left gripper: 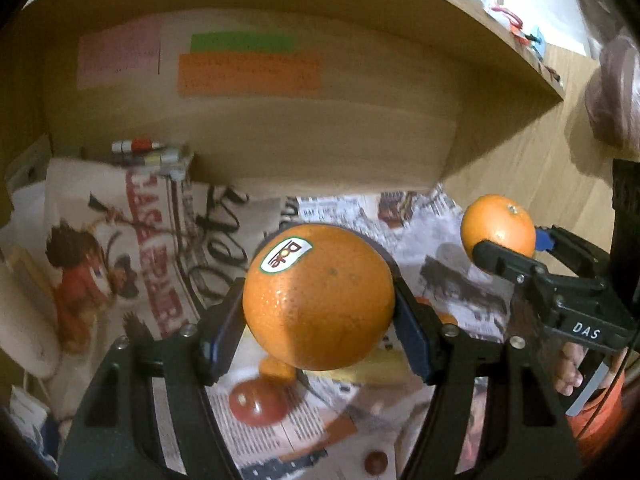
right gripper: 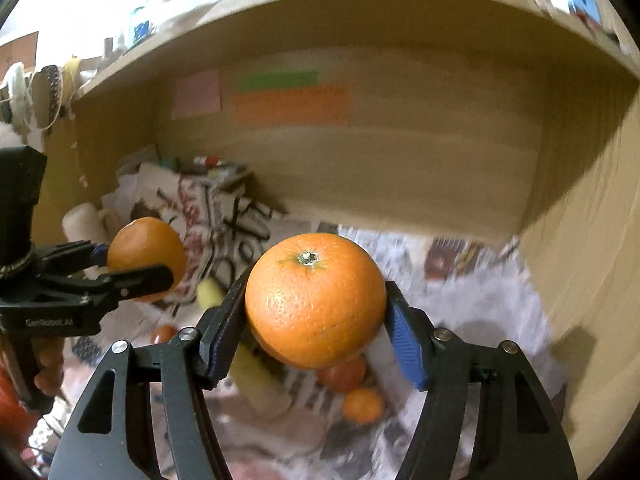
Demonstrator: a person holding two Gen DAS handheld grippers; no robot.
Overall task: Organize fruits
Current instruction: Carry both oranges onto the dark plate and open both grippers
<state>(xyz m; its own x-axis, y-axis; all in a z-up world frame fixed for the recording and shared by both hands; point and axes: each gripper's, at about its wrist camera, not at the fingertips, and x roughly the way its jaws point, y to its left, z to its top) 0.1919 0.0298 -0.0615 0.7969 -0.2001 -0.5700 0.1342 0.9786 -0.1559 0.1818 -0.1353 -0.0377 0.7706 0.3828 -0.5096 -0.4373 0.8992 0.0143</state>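
My left gripper (left gripper: pixel 320 308) is shut on an orange with a Dole sticker (left gripper: pixel 318 296) and holds it in the air above the newspaper. My right gripper (right gripper: pixel 316 308) is shut on a second orange with its stem up (right gripper: pixel 316 300), also held in the air. Each gripper shows in the other's view: the right one with its orange (left gripper: pixel 498 230) at the right, the left one with its orange (right gripper: pixel 146 256) at the left. Below lie a red tomato (left gripper: pixel 258 402), a small orange (right gripper: pixel 363 405) and a yellow fruit (right gripper: pixel 262 380).
Newspaper (left gripper: pixel 452 288) covers the surface under a wooden shelf (left gripper: pixel 460 20). A printed cloth bag (left gripper: pixel 120 240) lies at the back left with markers (left gripper: pixel 140 148) behind it. Coloured sticky notes (left gripper: pixel 248 72) are on the back wall. A wooden side wall (right gripper: pixel 592 240) stands at the right.
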